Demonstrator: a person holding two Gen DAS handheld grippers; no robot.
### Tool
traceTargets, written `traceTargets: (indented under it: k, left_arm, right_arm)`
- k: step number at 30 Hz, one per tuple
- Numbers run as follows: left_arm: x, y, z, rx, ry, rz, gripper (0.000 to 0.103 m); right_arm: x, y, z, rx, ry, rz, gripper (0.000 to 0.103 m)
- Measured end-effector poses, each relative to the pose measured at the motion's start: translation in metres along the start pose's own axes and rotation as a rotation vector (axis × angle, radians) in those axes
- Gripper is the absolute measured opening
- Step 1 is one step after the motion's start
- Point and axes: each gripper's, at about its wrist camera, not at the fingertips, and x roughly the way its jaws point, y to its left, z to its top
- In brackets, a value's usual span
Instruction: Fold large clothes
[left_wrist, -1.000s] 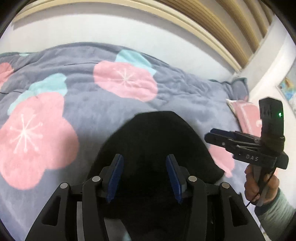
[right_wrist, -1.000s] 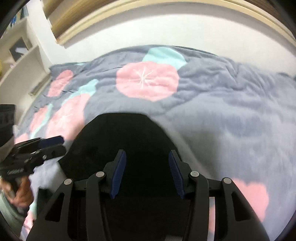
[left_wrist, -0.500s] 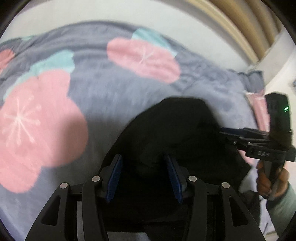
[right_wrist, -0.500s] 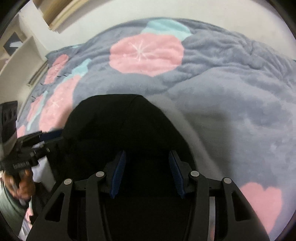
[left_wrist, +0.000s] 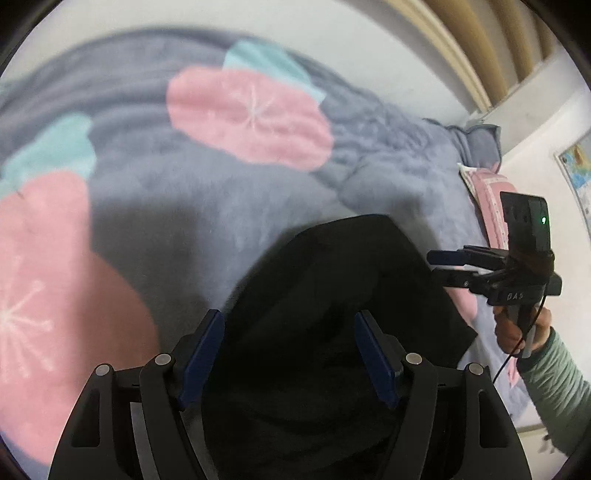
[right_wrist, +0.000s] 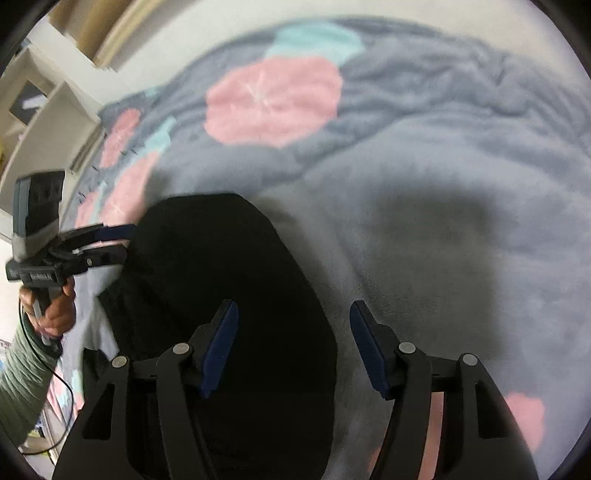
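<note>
1. Black garment (left_wrist: 332, 295) laid on the grey flowered blanket (left_wrist: 184, 206), near its front edge, folded end pointing up toward the wall side.
2. Left gripper (left_wrist: 290, 352) over the garment, jaws just opened and standing apart, dark cloth showing between the blue pads (left_wrist: 201, 356) without being pressed; probably a release after laying the fold down.
3. Right gripper (right_wrist: 293, 347) likewise just opened, jaws apart, one pad over black cloth, the other over bare blanket, so likely placed at the garment's right edge.
4. Both held steeply downward, side by side, probably to set the two corners down evenly.
5. Left view alone shows a pink pillow (left_wrist: 487, 199) at the blanket's far right corner; right view alone shows shelves (right_wrist: 40, 122) beyond the left edge.
</note>
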Motion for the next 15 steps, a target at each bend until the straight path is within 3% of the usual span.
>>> traceTargets:
  k: [3,4,5,6,7,8,11,15]
  left_arm:
    - [0.021,0.012,0.001,-0.028,0.039,-0.037,0.073]
    - [0.025,0.012,0.001,-0.032,0.046,-0.042,0.073]
    - [0.030,0.012,0.000,-0.031,0.053,-0.043,0.073]
    - [0.032,0.010,-0.002,-0.028,0.047,-0.028,0.066]
    - [0.030,0.006,-0.003,-0.017,0.026,-0.014,0.059]
    - [0.026,0.000,-0.007,0.000,0.007,-0.015,0.047]
    - [0.008,-0.016,-0.017,0.045,-0.039,-0.023,0.024]
    - [-0.046,-0.047,-0.043,0.109,-0.125,-0.029,0.021]
  right_arm:
    - [0.021,0.000,0.003,-0.011,0.025,0.039,0.063]
    - [0.025,0.002,0.003,-0.020,0.023,0.063,0.046]
    - [0.025,0.006,0.003,-0.035,0.013,0.066,0.039]
    - [0.021,0.013,0.002,-0.062,-0.010,0.046,0.034]
    - [0.015,0.021,-0.001,-0.092,-0.032,0.026,0.024]
    - [0.008,0.029,-0.004,-0.112,-0.045,0.019,0.019]
    - [-0.020,0.046,-0.018,-0.140,-0.092,0.004,0.017]
    - [-0.067,0.076,-0.048,-0.180,-0.157,-0.024,0.016]
